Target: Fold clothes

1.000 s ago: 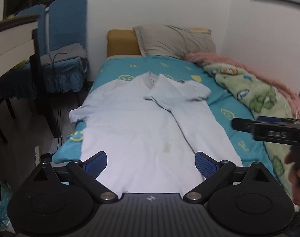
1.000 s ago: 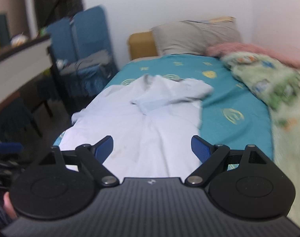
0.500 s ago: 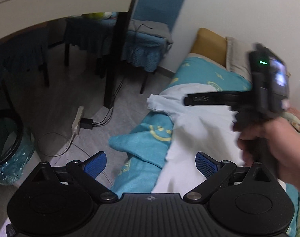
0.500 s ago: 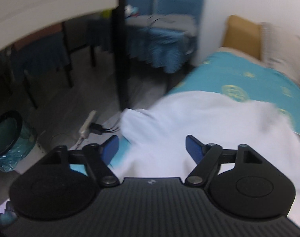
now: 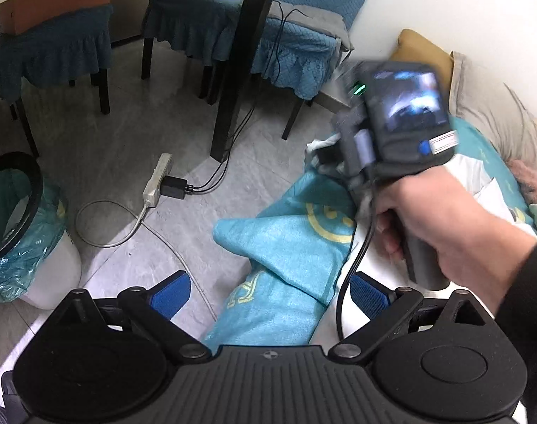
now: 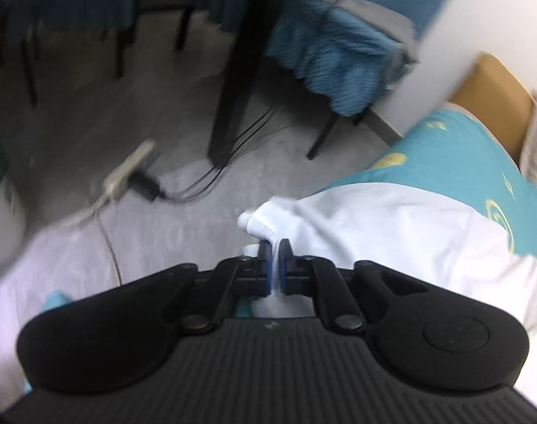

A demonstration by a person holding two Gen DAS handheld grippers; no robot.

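Observation:
A white T-shirt (image 6: 392,222) lies spread on the teal bed sheet (image 6: 455,148); its left sleeve hangs at the bed's edge. My right gripper (image 6: 275,259) is shut on that sleeve, with cloth pinched between the blue pads. In the left wrist view the right gripper's body and the hand holding it (image 5: 402,134) hide most of the shirt; a strip of the shirt (image 5: 477,173) shows past it. My left gripper (image 5: 268,291) is open and empty over the bed's left edge, above the teal sheet (image 5: 289,243).
Beside the bed are a grey floor with a power strip (image 5: 157,180) and cables, a black table leg (image 5: 238,56), chairs with blue covers (image 5: 289,46), and a bin with a teal bag (image 5: 10,208). A grey pillow (image 5: 498,113) lies at the bed's head.
Both grippers swung left from the bed's foot to its left edge. The right gripper went from open to shut on the shirt's left sleeve. The left gripper stayed open.

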